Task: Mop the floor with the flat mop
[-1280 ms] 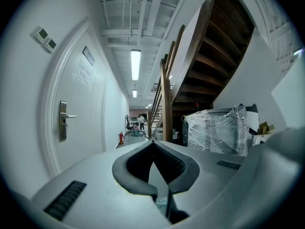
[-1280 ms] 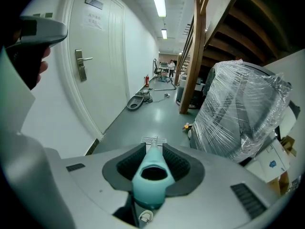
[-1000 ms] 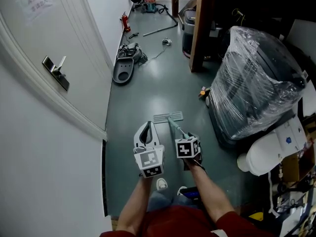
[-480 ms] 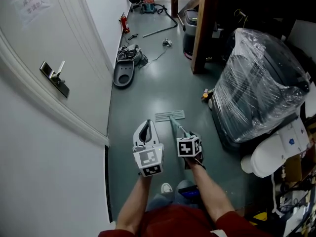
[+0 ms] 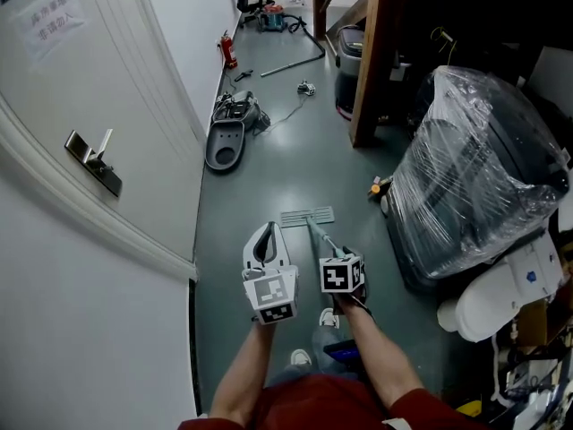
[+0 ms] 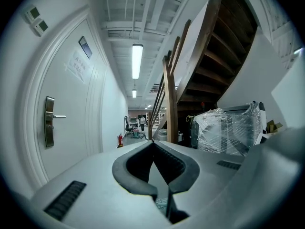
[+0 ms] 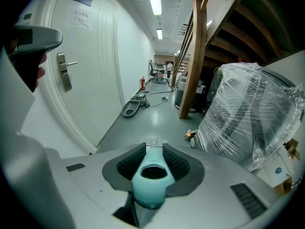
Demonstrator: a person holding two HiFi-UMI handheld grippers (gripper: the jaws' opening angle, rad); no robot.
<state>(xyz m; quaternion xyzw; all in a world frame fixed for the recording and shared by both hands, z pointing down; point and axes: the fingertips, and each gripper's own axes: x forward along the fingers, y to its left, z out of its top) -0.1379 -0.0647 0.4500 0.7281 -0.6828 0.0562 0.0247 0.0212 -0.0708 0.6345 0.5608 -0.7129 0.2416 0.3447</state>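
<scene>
- The flat mop (image 5: 307, 216) has a pale, ribbed, rectangular head that lies flat on the floor (image 5: 269, 173), just ahead of both grippers
- Its slim shaft slopes up from the middle of the head to a pale teal plastic grip with an oval hole in its end
- The right gripper (image 7: 153, 152) is clamped on that teal grip, with a dark ribbed pad pressing on each side
- The left gripper (image 6: 152, 143) is beside it to the left, with its jaw tips touching and only an empty loop between the pads
- The floor is smooth, grey-green and faintly glossy
- To the left is a white panelled door (image 5: 98, 88) with a metal lever handle (image 5: 89, 155)
- To the right is a bulky dark load (image 5: 474, 177) under crinkled clear plastic wrap
- Beyond it rises a square wooden post (image 5: 372, 52)
- Farther along the wall, a grey oval moulded shell (image 5: 224, 141) lies on the floor
</scene>
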